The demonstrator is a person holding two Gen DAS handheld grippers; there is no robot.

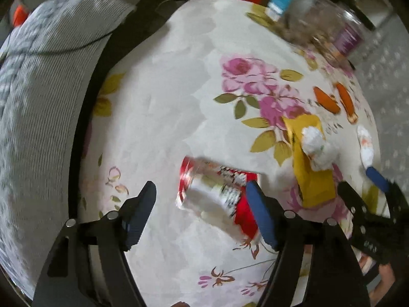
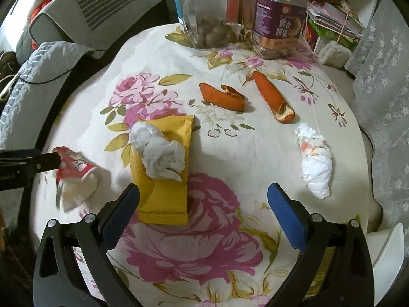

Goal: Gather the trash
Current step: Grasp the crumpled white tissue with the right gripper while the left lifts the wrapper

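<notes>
Left gripper, jaws apart, frames the crumpled red wrapper, which probably lies on the floral table, though blur hides contact. Right gripper gapes too, yellow packet at its ten o'clock. Next: close on the wrapper

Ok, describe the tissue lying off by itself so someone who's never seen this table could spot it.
Start at the flowered tablecloth and find the two orange peels. The lone tissue lies nearer than the right-hand peel, by the table's right edge. Unlike the other wad, it sits on bare cloth, not on the yellow wrapper.
</notes>
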